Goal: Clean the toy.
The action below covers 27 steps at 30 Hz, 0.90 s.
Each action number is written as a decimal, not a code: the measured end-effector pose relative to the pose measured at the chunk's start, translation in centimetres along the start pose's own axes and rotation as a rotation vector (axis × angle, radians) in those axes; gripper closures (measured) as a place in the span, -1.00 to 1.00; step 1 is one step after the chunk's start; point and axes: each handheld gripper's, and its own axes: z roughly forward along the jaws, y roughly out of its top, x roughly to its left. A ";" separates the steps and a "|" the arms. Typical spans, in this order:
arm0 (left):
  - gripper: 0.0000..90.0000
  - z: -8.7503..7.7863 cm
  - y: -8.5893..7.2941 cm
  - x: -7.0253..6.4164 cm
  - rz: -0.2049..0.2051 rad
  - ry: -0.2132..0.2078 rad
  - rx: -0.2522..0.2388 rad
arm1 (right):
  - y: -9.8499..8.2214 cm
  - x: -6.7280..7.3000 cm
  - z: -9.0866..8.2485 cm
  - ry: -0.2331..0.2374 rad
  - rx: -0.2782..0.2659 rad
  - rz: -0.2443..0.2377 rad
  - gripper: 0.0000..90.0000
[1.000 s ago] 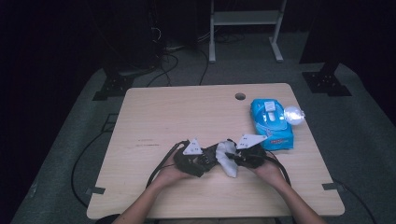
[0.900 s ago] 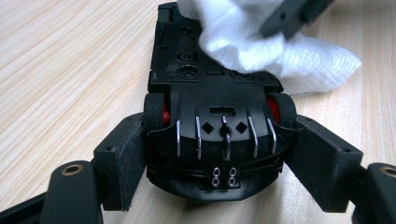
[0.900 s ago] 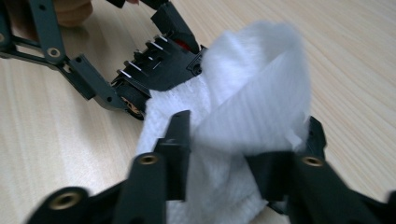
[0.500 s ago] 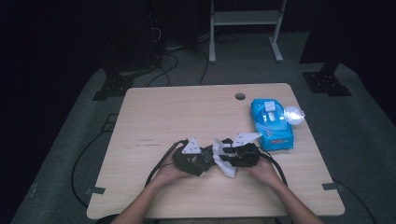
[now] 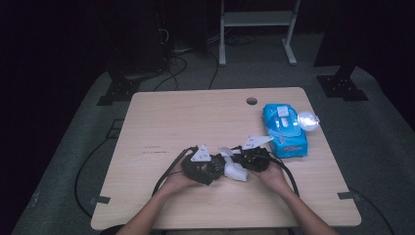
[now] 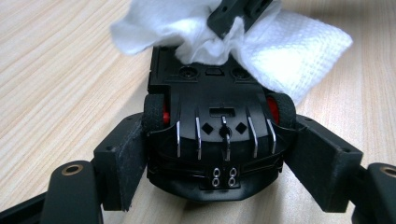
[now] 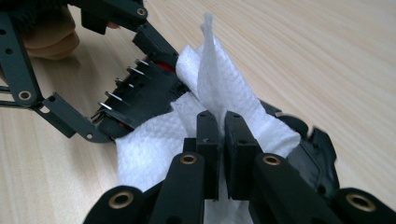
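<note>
A black toy car [image 6: 217,135] lies upside down between the jaws of my left gripper [image 6: 219,163], which press on its two sides by the red-hubbed wheels. My right gripper [image 7: 222,135] is shut on a bunched white wipe [image 7: 210,93]; its jaws have just been closing with the wipe between them. It holds the wipe against the car's far end [image 7: 140,93]. In the high view the left gripper [image 5: 210,166] and the right gripper [image 5: 241,159] meet near the table's front, with the wipe [image 5: 235,171] between them.
A blue pack of wet wipes [image 5: 285,128] lies at the right of the wooden table [image 5: 195,117], with a clear round object [image 5: 308,120] beside it. A cable hole [image 5: 251,101] sits near the far edge. Cables trail from both grippers.
The right gripper has edged toward the left one and pinched the wipe, which now bunches lower between them. The left hand and the car have stayed put.
</note>
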 end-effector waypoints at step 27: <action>-0.44 -0.3 0.2 0.2 0.000 0.011 -0.027 | 0.8 2.9 0.9 0.169 -0.039 0.018 0.90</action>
